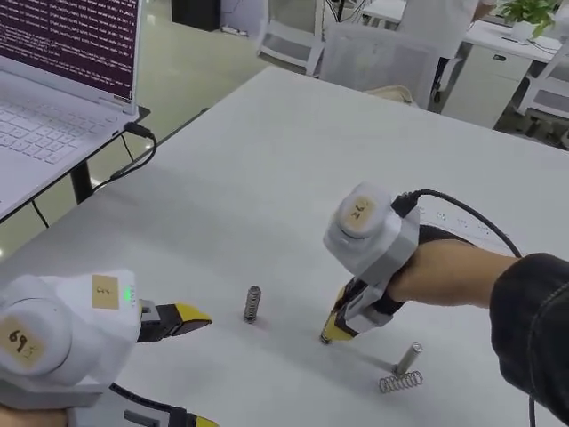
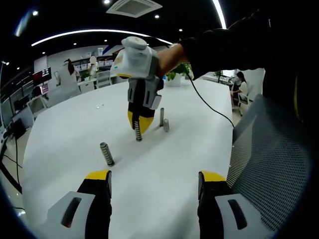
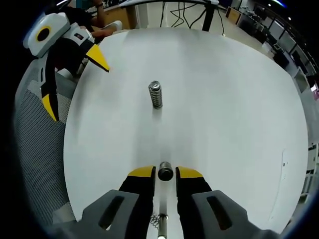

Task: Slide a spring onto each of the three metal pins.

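Note:
On the white table (image 1: 267,178) my right gripper (image 1: 328,335) points down, shut on a spring (image 2: 137,133) that stands on end at its tips. Its jaws close on the round top (image 3: 165,172). To its left stands a pin wearing a spring (image 1: 252,303) (image 2: 106,153) (image 3: 156,94). On its other side a bare metal pin (image 1: 408,358) (image 2: 161,116) stands with a loose spring (image 1: 400,381) (image 2: 166,125) beside it. My left gripper (image 1: 197,369) (image 2: 154,181) (image 3: 77,88) is low at the near left, open and holding nothing, apart from the pins.
An open laptop (image 1: 53,80) with a black cable (image 1: 133,160) sits on a side table at the left. White chairs (image 1: 356,53) stand past the table's far edge. A grey mesh chair (image 2: 269,164) is close by on the near side.

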Tool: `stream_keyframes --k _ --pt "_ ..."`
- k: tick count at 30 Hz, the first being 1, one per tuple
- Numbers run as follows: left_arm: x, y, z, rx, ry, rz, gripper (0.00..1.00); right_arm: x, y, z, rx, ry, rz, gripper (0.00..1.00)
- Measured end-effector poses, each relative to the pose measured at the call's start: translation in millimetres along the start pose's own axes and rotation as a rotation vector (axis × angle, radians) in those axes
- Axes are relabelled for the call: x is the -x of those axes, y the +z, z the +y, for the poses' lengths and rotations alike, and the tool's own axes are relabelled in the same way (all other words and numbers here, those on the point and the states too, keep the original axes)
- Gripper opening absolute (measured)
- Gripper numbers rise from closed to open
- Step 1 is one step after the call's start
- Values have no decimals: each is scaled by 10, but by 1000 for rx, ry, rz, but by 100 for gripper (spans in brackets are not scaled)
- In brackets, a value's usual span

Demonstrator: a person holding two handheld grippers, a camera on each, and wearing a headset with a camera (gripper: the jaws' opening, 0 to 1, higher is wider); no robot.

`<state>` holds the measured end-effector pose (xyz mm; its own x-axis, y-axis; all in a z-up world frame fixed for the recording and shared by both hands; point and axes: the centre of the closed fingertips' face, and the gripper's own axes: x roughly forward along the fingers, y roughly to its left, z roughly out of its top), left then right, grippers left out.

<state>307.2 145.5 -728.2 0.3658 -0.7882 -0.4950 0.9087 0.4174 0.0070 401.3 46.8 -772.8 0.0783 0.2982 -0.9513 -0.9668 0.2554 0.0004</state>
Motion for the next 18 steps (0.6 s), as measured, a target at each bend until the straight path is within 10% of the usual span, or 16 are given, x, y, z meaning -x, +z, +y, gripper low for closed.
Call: stream_keyframes --k 18 --pt "-44 90 -30 -28 -21 16 66 148 -120 -52 -63 -35 -101 52"
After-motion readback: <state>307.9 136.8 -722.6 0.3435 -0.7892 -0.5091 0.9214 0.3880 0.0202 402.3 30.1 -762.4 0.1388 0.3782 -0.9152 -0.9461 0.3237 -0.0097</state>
